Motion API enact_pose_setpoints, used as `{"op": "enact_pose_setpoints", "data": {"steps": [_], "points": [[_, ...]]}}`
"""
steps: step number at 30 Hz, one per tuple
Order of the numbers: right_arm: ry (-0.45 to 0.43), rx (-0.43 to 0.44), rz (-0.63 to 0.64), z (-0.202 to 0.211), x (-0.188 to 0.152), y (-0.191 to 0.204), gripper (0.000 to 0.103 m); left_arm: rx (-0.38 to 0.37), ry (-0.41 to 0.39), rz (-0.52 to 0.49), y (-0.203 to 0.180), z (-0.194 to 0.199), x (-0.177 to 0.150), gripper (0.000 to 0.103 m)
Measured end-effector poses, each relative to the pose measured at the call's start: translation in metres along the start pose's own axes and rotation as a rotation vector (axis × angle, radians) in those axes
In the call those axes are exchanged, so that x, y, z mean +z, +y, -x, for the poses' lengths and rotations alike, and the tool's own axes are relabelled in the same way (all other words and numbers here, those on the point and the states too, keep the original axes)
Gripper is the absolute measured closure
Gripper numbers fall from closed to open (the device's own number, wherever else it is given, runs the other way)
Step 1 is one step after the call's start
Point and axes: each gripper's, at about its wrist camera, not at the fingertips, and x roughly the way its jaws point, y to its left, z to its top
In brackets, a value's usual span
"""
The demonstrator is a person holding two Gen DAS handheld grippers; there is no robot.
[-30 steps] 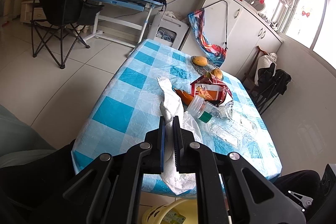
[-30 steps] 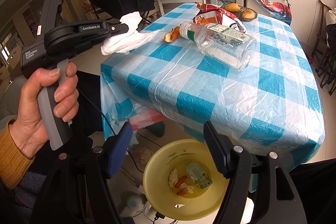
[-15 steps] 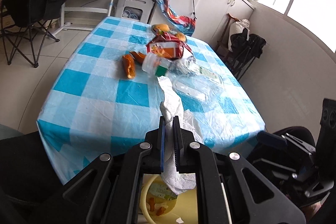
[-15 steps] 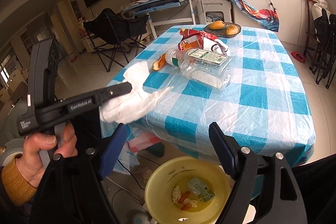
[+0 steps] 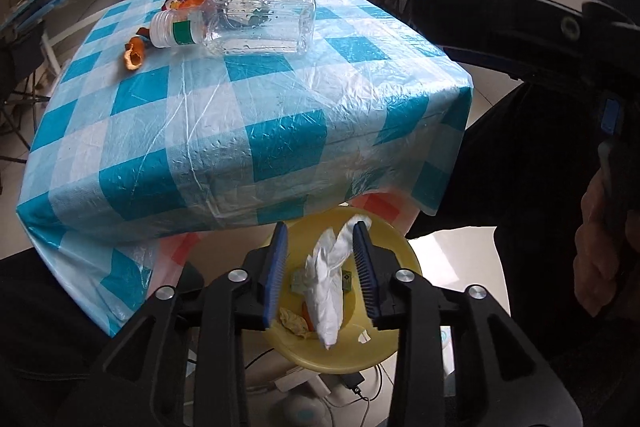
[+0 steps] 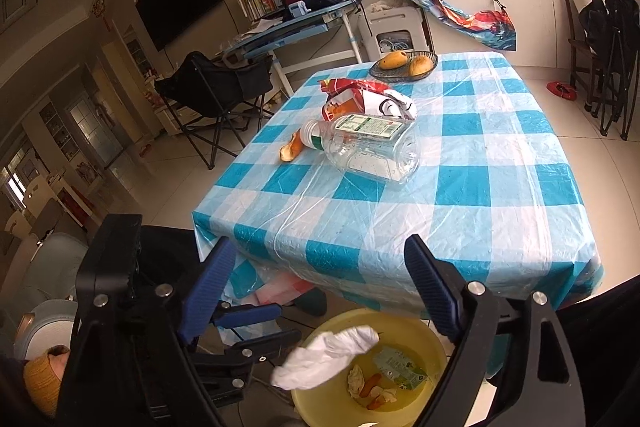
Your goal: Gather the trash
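Crumpled white tissue [image 5: 328, 287] hangs loose over yellow basin [image 5: 396, 343] between opening left gripper [image 5: 320, 267] jaws.

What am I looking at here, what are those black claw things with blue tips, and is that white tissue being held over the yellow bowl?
No robot here: a person holds a hand-operated claw in each hand, and each claw carries a wide-angle camera looking along its two fingers. One picture is from the left claw, the other from the right claw.

The table wears a blue and white checked plastic tablecloth. On it lie a clear plastic bottle on its side, an orange peel, a red and white snack bag and a dark dish of yellow fruit.

On the floor by the table sits a yellow plastic bowl already holding scraps. The left claw's jaws are opening above it, and the crumpled white tissue hangs between them, seemingly just released. The right claw is opening too, holding nothing.
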Motion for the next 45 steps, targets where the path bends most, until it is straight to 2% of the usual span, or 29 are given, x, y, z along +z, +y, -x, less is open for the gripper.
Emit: {"op": "enact_pose_setpoints", "data": {"steps": [3, 5, 7, 9, 11, 12, 13, 15, 21, 32, 45], "points": [[-0.009, -0.005, -0.015, 0.002, 0.0, -0.002, 0.019, 0.004, -0.047, 0.027, 0.006, 0.009, 0.002, 0.059], [-0.029, -0.036, -0.014, 0.006, 0.001, -0.001, 0.019, 0.037, -0.101, 0.047, 0.012, 0.015, 0.008, 0.054], [-0.105, -0.112, 0.031, 0.019, 0.002, 0.007, 0.018, 0.088, -0.155, 0.073, 0.019, 0.024, 0.011, 0.051], [-0.228, -0.217, 0.107, 0.036, 0.001, 0.019, 0.006, 0.142, -0.198, 0.109, 0.028, 0.03, 0.013, 0.049], [-0.326, -0.288, 0.171, 0.044, -0.008, 0.025, 0.006, 0.174, -0.233, 0.155, 0.039, 0.037, 0.015, 0.046], [-0.327, -0.319, 0.188, 0.04, -0.011, 0.025, 0.006, 0.185, -0.249, 0.179, 0.044, 0.04, 0.015, 0.045], [-0.292, -0.329, 0.195, 0.033, -0.012, 0.025, 0.006, 0.196, -0.262, 0.202, 0.049, 0.043, 0.016, 0.044], [-0.224, -0.296, 0.191, 0.023, -0.009, 0.025, 0.006, 0.21, -0.281, 0.245, 0.059, 0.048, 0.015, 0.042], [-0.172, -0.271, 0.236, 0.012, -0.015, 0.034, 0.006, 0.24, -0.299, 0.321, 0.074, 0.051, 0.015, 0.036], [-0.115, -0.26, 0.236, 0.005, -0.021, 0.039, 0.006, 0.278, -0.3, 0.334, 0.076, 0.048, 0.013, 0.027], [-0.075, -0.256, 0.252, -0.002, -0.024, 0.043, 0.006, 0.285, -0.295, 0.337, 0.076, 0.047, 0.012, 0.025]]}}
